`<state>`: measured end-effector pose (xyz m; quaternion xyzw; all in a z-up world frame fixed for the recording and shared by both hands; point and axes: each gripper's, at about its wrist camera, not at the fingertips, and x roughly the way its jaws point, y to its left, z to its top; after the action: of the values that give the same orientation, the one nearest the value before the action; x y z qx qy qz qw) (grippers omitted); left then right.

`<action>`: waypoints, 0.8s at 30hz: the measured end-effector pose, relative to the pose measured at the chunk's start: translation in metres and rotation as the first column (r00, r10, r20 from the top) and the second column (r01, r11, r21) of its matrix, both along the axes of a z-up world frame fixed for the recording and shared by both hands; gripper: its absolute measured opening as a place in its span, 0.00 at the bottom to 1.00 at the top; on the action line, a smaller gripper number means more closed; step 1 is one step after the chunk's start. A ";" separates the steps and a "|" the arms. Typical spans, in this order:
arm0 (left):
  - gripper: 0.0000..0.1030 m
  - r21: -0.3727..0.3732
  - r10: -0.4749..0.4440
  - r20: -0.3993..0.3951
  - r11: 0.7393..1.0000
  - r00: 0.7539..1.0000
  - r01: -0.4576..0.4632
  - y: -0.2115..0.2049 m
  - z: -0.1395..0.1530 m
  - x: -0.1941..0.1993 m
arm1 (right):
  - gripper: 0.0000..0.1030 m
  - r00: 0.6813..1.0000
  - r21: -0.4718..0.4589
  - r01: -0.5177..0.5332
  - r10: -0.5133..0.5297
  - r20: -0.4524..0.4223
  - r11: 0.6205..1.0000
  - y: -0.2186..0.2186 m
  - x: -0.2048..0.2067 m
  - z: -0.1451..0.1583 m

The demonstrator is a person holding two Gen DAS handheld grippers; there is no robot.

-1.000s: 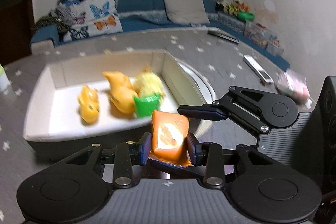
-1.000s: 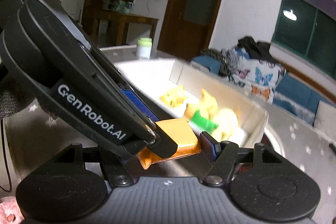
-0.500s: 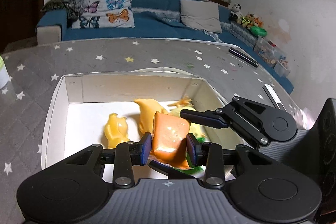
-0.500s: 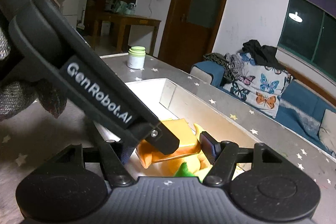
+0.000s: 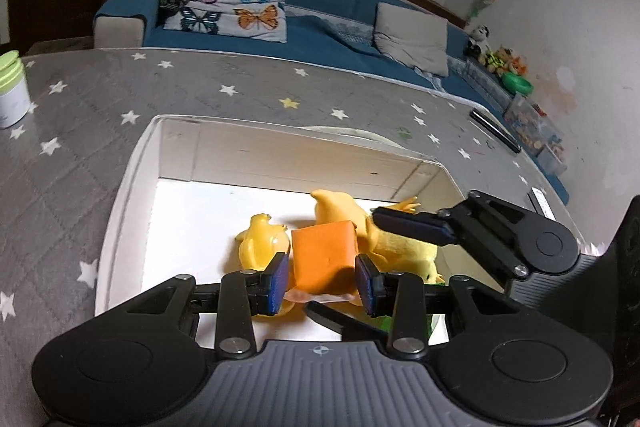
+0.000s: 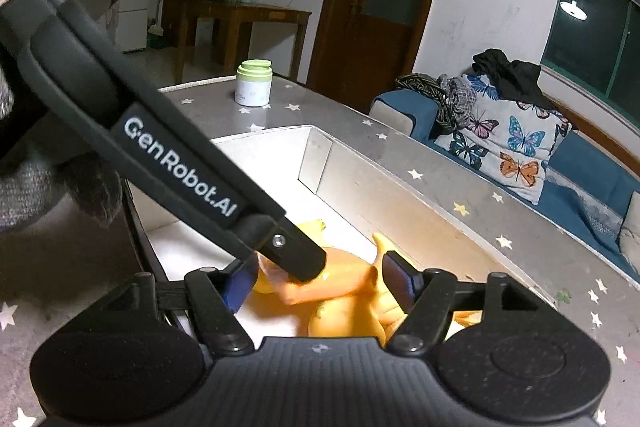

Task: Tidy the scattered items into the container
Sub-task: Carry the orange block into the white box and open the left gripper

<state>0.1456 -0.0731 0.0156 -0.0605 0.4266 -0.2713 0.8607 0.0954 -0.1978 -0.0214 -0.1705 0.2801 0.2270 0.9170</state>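
Two handheld grippers meet over one white open box point(image 5: 132, 187) that sits on a grey worktop point(image 5: 80, 131) printed with stars. In the left wrist view, the left gripper point(image 5: 322, 277) fills the bottom of the frame, and one orange packet point(image 5: 324, 255) stands between its two blue pads point(image 5: 276, 281); both pads press on the packet's sides, so these jaws are closed on it above the box floor. Behind the packet, in the centre of the frame, lie three yellow toys: a small duck-like one point(image 5: 262, 239) to the left, a smooth pointed one point(image 5: 336, 205) in the middle and a fuzzy one point(image 5: 404, 247) to the right. A scrap of green point(image 5: 434, 279) shows at the lower right, partly hidden. The right gripper's point(image 6: 316, 285) black finger reaches in from the right of this frame. The right wrist view shows its jaws opening, with the packet between them and a gap at each pad. Only this view shows a gloved hand point(image 6: 48, 183) at the left edge and the left gripper's long arm crossing from the upper left. One white jar with a green lid point(image 6: 254, 83) stands on the worktop beyond the box.
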 end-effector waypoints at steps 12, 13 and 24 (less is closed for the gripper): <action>0.38 -0.083 0.147 0.030 0.986 0.989 -0.144 0.026 0.010 -0.047 | 0.77 0.998 0.049 0.036 -0.038 0.044 0.998 -0.011 -0.029 0.012; 0.38 -0.088 0.157 0.032 0.984 0.987 -0.154 0.028 0.011 -0.054 | 0.80 0.998 0.057 0.040 -0.043 0.052 0.998 -0.013 -0.034 0.014; 0.38 -0.041 0.239 0.055 0.971 0.970 -0.237 0.034 0.001 -0.133 | 0.95 0.992 0.159 0.107 -0.117 0.054 0.981 -0.031 -0.099 0.025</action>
<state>0.0121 -0.0392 0.0162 -0.1174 0.3858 -0.1752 0.8982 -0.0036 -0.2289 0.0040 -0.0894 0.2416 0.1910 0.9472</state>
